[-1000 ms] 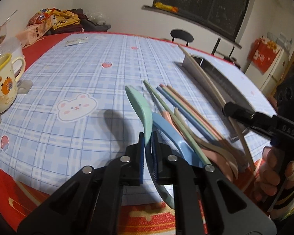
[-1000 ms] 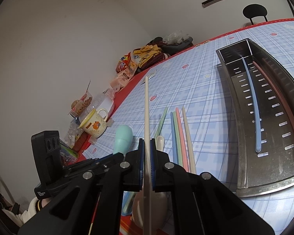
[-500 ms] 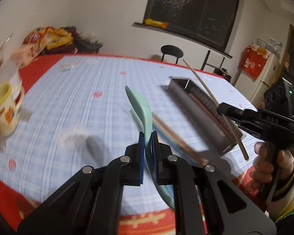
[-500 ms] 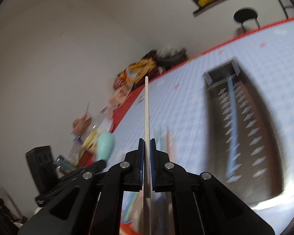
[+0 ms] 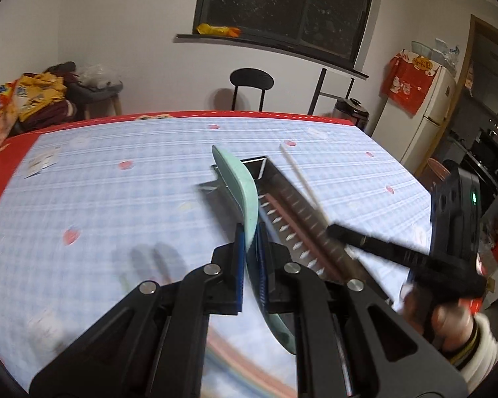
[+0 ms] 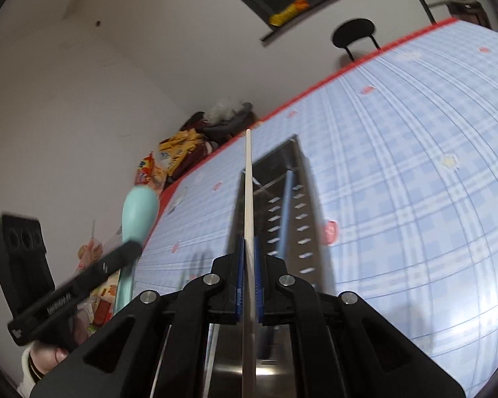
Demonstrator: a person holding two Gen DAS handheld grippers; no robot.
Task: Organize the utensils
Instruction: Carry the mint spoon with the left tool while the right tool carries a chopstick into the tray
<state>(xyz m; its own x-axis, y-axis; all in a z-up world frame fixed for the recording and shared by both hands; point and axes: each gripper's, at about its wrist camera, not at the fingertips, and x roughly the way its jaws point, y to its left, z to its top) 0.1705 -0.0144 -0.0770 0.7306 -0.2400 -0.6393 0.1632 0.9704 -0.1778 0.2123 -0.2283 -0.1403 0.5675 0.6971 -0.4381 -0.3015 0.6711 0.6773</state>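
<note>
Inside the long perforated steel tray [image 6: 302,165] lies a blue chopstick [image 6: 286,212], its near end hidden behind the right gripper [image 6: 248,258] clamped on a cream chopstick [image 6: 248,179], while at nine o'clock the left gripper [image 5: 250,248] pinches a mint-green plastic spoon [image 5: 240,182].

A black chair [image 5: 251,81] is seen at the upper centre behind the bench [image 5: 116,179]. Snack packets [image 5: 33,94] are piled at the upper left, and a white fridge [image 5: 424,112] stands at the upper right.
</note>
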